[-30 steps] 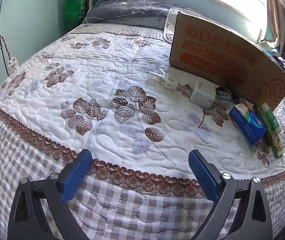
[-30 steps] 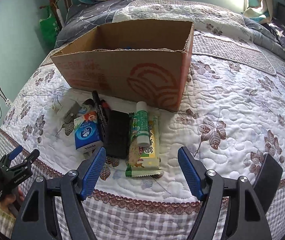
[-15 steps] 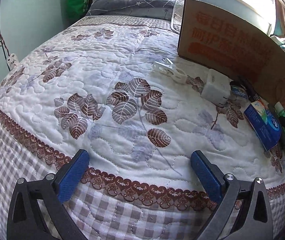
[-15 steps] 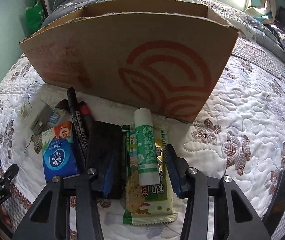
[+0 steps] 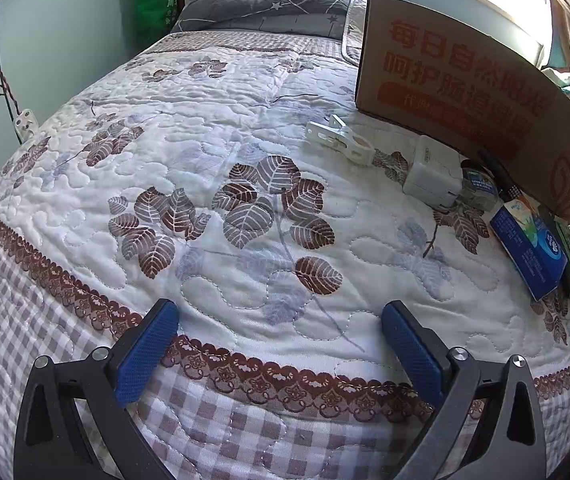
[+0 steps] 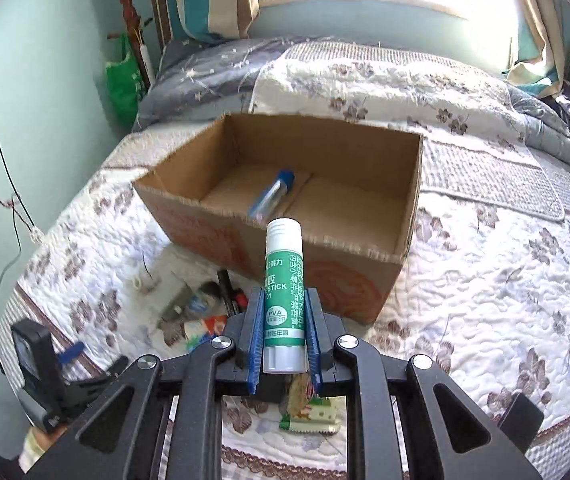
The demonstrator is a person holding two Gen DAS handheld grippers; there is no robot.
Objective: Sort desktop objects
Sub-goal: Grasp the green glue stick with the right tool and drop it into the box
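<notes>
Now right gripper point(image 6: 283, 322) closing on glue stick point(image 6: 283, 280) above box point(image 6: 409, 216); left gripper point(image 5: 281, 344) wide open, empty.

The right gripper point(image 6: 283, 336) points forward and down, its jaws closing, the blue pads point(image 6: 254, 344) pressed on either side of an upright glue stick point(image 6: 283, 292) whose cap stands beyond the fingertips. The left gripper point(image 5: 281, 344) tilts downward with its jaws spread wide and nothing between the blue pads point(image 5: 147, 350).
</notes>
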